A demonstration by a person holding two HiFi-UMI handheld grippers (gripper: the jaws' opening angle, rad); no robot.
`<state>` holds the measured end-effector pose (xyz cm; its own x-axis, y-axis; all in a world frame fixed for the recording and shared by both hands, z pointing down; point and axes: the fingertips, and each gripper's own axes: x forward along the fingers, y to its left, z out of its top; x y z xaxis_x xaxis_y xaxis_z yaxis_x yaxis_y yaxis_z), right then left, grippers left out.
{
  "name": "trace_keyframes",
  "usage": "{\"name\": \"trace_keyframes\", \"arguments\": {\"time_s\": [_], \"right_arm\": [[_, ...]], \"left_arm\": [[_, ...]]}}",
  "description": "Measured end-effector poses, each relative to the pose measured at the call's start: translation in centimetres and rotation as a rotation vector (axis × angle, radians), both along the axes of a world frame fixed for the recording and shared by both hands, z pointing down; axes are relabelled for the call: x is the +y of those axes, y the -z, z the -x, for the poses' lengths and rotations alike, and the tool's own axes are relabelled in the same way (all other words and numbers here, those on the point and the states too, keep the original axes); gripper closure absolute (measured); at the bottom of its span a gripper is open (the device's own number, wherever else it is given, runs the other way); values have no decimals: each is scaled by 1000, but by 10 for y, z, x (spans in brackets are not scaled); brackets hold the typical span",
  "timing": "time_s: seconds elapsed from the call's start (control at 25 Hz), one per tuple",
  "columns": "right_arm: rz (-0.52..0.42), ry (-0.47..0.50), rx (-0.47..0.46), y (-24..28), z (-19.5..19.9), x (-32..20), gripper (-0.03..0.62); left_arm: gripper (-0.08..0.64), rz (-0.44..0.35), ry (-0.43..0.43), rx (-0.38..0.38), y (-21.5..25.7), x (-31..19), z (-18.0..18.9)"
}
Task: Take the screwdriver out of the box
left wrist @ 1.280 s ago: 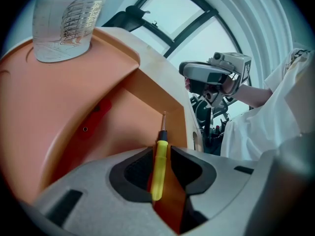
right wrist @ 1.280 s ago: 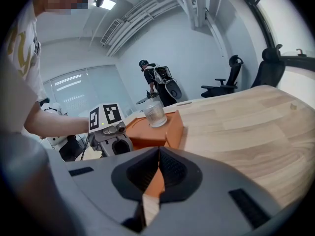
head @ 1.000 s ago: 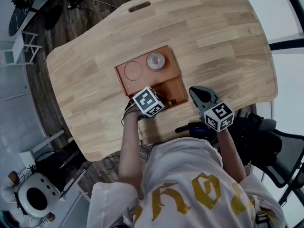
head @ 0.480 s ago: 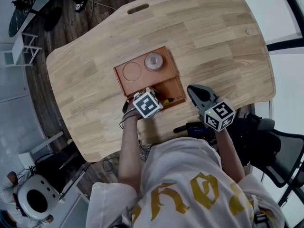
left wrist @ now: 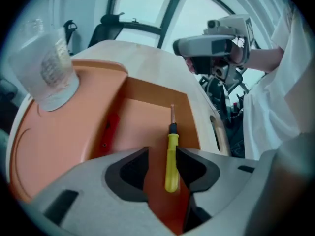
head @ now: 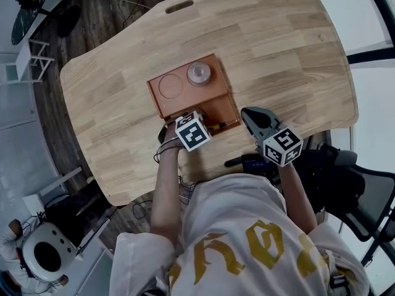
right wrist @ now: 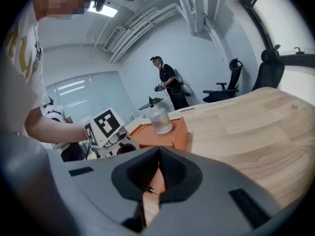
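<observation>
Bench (head: 278,54): pale wood, rounded corners.

Box (head: 153,97): orange, shallow, near the middle of the bench and closer to its near edge. The far half has two round recesses. The left recess (head: 170,86) is bare and the right one carries a clear cup (head: 199,73). The near half is one rectangular compartment.

Left hand-held gripper (left wrist: 162,154): over the near side of the box, pointing steeply down into the compartment. Its jaws are opening, and the screwdriver handle stands between them, not clamped.

Screwdriver (left wrist: 171,163): yellow handle, thin shaft, lying on the compartment floor, tip towards the right edge of the bench.

Right hand-held gripper (right wrist: 158,154): by the near edge of the bench, just right of the box and apart from it. Jaws together, nothing held.
</observation>
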<state>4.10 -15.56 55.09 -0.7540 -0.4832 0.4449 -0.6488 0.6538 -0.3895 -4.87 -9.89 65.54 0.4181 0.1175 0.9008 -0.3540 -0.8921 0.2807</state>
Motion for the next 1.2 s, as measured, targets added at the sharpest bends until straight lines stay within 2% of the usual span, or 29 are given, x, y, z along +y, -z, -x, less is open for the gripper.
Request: {"name": "trace_keyframes", "arguments": {"time_s": [0.04, 0.08, 0.12, 0.16, 0.24, 0.28, 0.36, 0.44, 0.48, 0.56, 0.84, 1.08, 1.2], "right_arm": [[-2, 1, -1, 1, 0, 0, 581], [-4, 2, -3, 2, 0, 0, 581], [-4, 3, -7, 2, 0, 0, 581], [-1, 3, -10, 3, -1, 0, 581], [6, 3, -13, 2, -1, 1, 580], [9, 3, -11, 1, -1, 1, 581], [10, 4, -9, 1, -1, 2, 581], [8, 5, -10, 2, -1, 1, 580], [7, 5, -10, 2, -1, 1, 580], [4, 6, -7, 2, -2, 1, 580], [-7, -2, 3, 3, -4, -2, 580], [-19, -25, 14, 8, -7, -2, 581], [-28, -28, 18, 12, -6, 2, 581]], "left_arm": [[410, -40, 53, -3, 3, -10, 2], [505, -92, 96, -7, 7, -21, 5], [529, -130, 110, -6, 10, -27, 6], [524, -138, 95, 0, 12, -26, 5], [425, -90, 38, 9, 11, -14, 0], [406, -73, 4, -2, 7, -7, -2], [396, -87, -71, -55, -5, 2, -1], [392, -134, -114, -98, -13, 1, 1], [429, -155, -113, -108, -14, -1, 2], [454, -172, -98, -108, -14, -5, 3], [454, -181, -73, -94, -14, -7, 3], [456, -176, -68, -118, -15, -5, 2], [470, -206, -67, -130, -12, -7, 4]]}}
